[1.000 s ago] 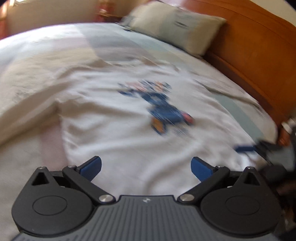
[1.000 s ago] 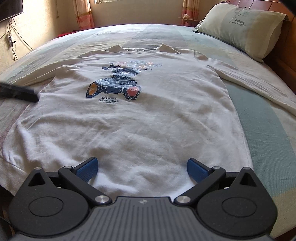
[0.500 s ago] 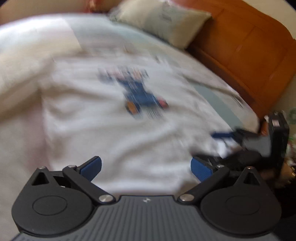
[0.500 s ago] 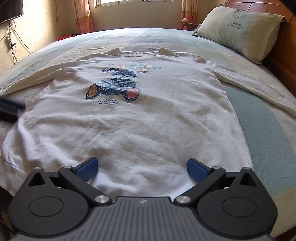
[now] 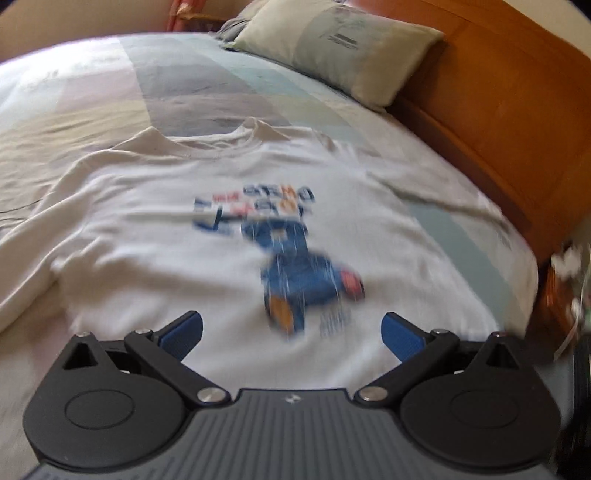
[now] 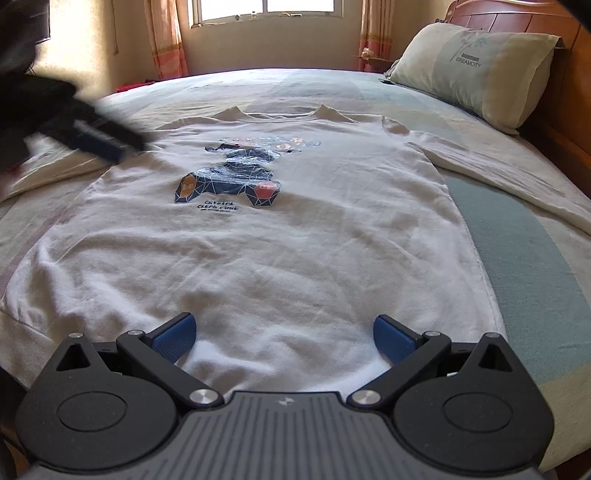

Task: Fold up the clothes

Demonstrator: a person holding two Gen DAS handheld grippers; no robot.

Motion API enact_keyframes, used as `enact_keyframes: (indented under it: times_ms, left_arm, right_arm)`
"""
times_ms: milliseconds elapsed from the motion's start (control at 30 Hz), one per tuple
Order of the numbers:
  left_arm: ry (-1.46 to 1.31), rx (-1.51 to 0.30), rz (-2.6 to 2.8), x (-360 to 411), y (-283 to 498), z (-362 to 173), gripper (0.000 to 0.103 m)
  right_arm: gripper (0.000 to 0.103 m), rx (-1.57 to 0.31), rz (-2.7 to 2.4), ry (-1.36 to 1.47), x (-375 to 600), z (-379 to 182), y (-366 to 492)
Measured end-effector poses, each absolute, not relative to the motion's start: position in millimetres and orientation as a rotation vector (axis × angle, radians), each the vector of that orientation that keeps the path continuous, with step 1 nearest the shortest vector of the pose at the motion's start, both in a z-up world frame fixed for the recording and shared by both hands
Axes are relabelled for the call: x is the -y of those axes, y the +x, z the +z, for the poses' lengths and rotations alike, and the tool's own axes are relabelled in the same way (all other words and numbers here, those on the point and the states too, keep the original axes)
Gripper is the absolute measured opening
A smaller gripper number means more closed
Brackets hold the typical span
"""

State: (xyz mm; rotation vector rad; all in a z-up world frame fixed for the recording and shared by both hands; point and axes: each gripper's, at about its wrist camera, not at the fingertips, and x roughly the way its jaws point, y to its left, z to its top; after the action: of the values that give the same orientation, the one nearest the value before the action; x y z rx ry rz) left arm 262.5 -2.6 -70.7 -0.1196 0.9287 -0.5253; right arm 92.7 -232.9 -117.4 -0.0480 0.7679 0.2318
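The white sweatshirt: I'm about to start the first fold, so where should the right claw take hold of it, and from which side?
Probably the bottom hem of the white sweatshirt, at its right corner. The garment lies flat, front up, with the hem nearest the right claw, whose jaws are open. Come in low from the foot of the bed, sliding one finger under the edge. The long right sleeve lies spread out sideways.

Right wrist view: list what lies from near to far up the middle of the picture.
right gripper, open → hem of the white sweatshirt → its blue printed graphic → its neckline → striped bedspread → window
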Motion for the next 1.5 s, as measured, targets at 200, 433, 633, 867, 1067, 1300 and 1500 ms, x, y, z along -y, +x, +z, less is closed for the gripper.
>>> enact_keyframes:
  times_ms: [200,433,633,867,1067,1300,1500]
  left_arm:
    - [-0.11,-0.976,-0.374,5.9,309.3,-111.3,0.102]
    - [-0.141,-0.947,-0.237,-25.5,313.0,-111.2,0.102]
    - [-0.17,-0.915,-0.307,-17.9,299.4,-103.0,0.102]
    - [-0.201,-0.95,-0.148,-39.1,291.3,-102.3,0.1]
    - [-0.151,-0.932,-0.294,-24.6,249.0,-72.2,0.101]
    - [-0.103,-0.916,-0.45,1.4,191.1,-53.9,0.101]
    - [-0.141,-0.951,-0.527,13.2,134.2,-73.0,0.101]
  right_arm:
    - [0.103,-0.758,0.267,-0.054,237.2,-118.0,90.5]
    - [0.103,-0.759,0.291,-0.066,238.4,-118.1,91.5]
    - [0.103,-0.756,0.284,-0.065,237.2,-118.6,90.2]
    - [0.103,-0.806,0.285,-0.075,236.6,-113.7,94.6]
    - [0.103,-0.912,0.31,-0.064,242.6,-97.6,97.6]
    - [0.103,-0.898,0.298,-0.098,236.3,-81.4,76.8]
    - [0.103,-0.893,0.289,-0.116,224.5,-76.1,64.9]
